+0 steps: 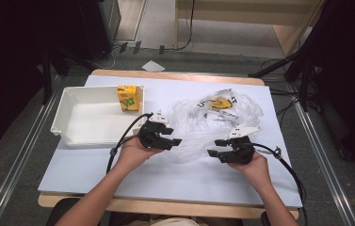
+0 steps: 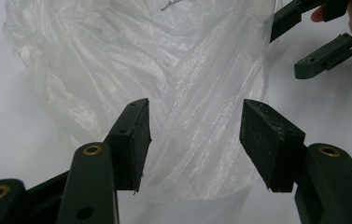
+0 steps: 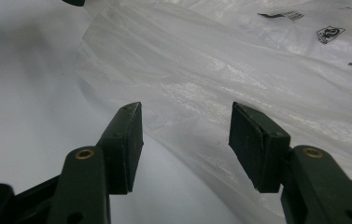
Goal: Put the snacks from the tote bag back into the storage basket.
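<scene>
A crumpled clear plastic bag (image 1: 215, 117) with black print lies mid-table on the white tabletop (image 1: 165, 174), right of a white rectangular plastic tray (image 1: 78, 129) holding a yellow juice carton (image 1: 128, 97). The left gripper (image 1: 177, 141) and right gripper (image 1: 211, 152) face each other at the bag's near edge. Both have jaws spread wide around loose film, gripping nothing.

plastic bag (image 2: 197, 93): thin translucent film, crinkled, glossy | left gripper (image 2: 194, 140): matt black plastic, brass-coloured rivets | bin (image 1: 71, 132): smooth white plastic | juice carton (image 1: 128, 97): printed yellow card | surface (image 1: 165, 174): matt white, wood edge
</scene>
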Available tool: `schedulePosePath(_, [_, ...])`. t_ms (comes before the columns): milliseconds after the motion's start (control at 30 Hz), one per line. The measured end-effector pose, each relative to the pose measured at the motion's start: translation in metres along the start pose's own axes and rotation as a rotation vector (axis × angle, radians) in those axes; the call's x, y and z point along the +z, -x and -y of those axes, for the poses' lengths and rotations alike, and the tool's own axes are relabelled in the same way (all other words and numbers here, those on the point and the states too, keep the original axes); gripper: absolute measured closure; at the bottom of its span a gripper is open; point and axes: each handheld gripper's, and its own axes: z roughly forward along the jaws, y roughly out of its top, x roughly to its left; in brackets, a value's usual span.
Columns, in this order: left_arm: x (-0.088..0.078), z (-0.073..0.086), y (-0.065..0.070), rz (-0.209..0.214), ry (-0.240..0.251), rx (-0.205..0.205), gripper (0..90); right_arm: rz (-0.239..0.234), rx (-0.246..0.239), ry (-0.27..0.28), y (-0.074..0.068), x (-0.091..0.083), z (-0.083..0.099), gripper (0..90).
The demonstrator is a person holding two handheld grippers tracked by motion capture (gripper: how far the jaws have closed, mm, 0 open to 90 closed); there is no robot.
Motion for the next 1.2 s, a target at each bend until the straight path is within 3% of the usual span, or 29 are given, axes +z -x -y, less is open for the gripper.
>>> schedulePosePath(1200, [0.0083,0.0044,-0.0013,0.009,-0.025,0.014,43.3,-0.002,-0.007,-0.003,0.0001,0.0010,0.0002,46.1])
